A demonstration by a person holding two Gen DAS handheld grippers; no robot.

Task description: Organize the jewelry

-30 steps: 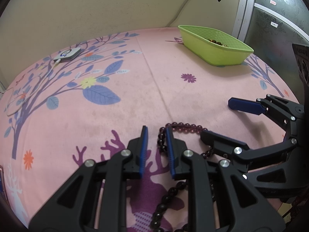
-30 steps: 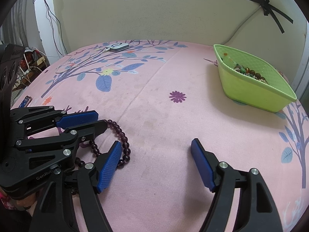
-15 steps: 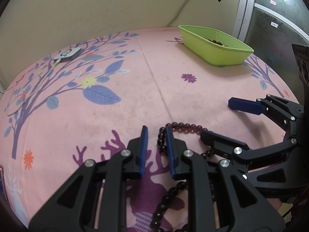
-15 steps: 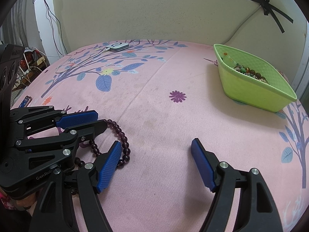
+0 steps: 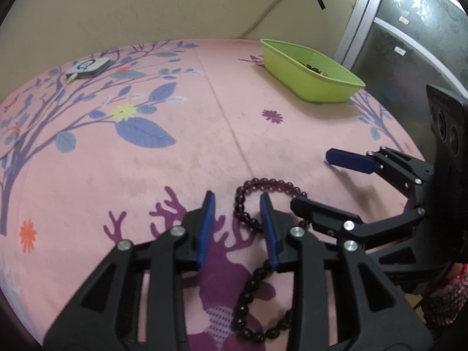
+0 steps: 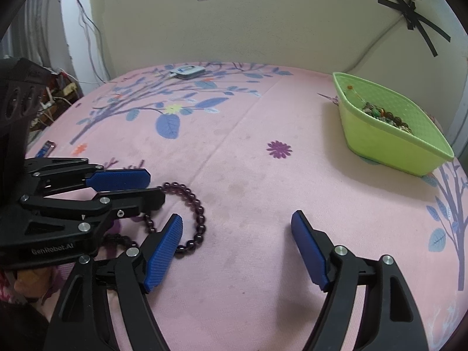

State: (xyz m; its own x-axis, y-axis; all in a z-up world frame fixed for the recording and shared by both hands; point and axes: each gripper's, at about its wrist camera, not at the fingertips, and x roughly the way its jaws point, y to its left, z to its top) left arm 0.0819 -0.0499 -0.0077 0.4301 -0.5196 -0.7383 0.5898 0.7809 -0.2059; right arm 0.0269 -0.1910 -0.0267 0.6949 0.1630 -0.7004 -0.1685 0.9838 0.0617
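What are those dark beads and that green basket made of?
Beads: probably glass or polished stone; glossy, deep purple, slightly see-through at the edges. Basket: looks like moulded plastic; matte lime green, thin rim, fine dotted texture inside.

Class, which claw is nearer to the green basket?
Right. The right claw faces the green basket across bare cloth; the left claw sits farther back, over the bead necklace.
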